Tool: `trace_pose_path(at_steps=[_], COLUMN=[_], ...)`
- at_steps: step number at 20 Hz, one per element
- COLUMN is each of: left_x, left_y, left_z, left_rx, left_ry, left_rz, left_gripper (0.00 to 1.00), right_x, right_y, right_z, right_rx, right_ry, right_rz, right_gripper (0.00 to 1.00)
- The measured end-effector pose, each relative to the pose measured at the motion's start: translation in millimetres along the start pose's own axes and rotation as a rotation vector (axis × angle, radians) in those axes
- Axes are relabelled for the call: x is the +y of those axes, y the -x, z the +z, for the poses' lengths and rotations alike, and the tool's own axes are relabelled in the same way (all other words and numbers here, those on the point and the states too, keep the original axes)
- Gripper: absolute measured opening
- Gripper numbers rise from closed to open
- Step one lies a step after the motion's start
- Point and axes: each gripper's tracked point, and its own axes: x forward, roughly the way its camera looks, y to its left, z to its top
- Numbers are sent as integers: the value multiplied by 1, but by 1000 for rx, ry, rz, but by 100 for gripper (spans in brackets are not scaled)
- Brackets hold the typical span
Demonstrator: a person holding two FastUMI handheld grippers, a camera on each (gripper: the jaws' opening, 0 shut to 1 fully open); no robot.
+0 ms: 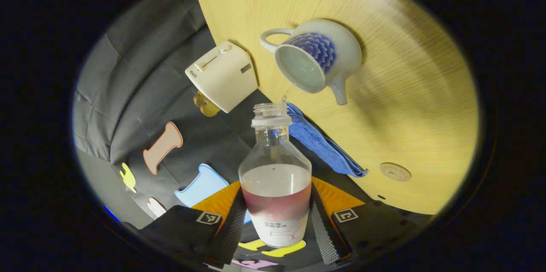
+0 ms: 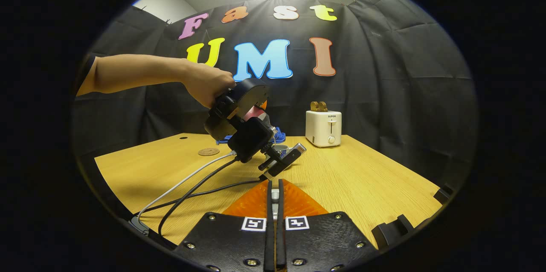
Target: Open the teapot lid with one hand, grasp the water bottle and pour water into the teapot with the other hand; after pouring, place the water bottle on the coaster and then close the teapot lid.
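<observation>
**Water going into the open teapot**

In the left gripper view, the left gripper (image 1: 277,225) clamps the water bottle (image 1: 276,186) at lower centre, both fingers against its sides. The bottle is uncapped, partly full, and its mouth points at the teapot (image 1: 318,56) in the upper centre. The teapot stands lidless on the table (image 1: 426,93), and a thin trickle shows just beside its rim, so pouring looks under way. The coaster (image 1: 395,172) lies bare at lower right, just beside the blue cloth (image 1: 324,144). Left to do, by my judgement: finish pouring, set the bottle on the coaster, close the lid.

The right gripper view adds the hand (image 2: 209,84) tilting the left gripper at centre, and the right gripper (image 2: 275,216) at bottom centre, fingers nearly together with something small and pale between them, possibly the lid's knob; I cannot tell. The toaster (image 2: 323,128) stands behind.
</observation>
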Motion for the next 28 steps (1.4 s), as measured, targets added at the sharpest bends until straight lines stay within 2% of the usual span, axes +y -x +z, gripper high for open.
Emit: trace_pose_path(at_steps=[6,15,16,21,28], left_x=[-3,-21,-25,-35,-59], left_y=[-3,-8,-8,-5,-10], left_z=[0,8,9,14,-2], left_rx=[-18,-87,-98,-165,-206], left_ry=[44,236,271,526,955], left_rz=[-9,-25,-31,-13,-33], left_gripper=[87,87,80,88,88], right_x=[-1,-3,-3,-4,3], right_y=[-1,-2,-2,-3,-6], right_z=[-3,-5,-4,-1,-1], right_rx=[10,19,19,7,18], right_ry=[-4,-15,-16,-9,-22], right_rz=[-2,-11,-13,-19,-2], right_gripper=[2,2,2,2,2])
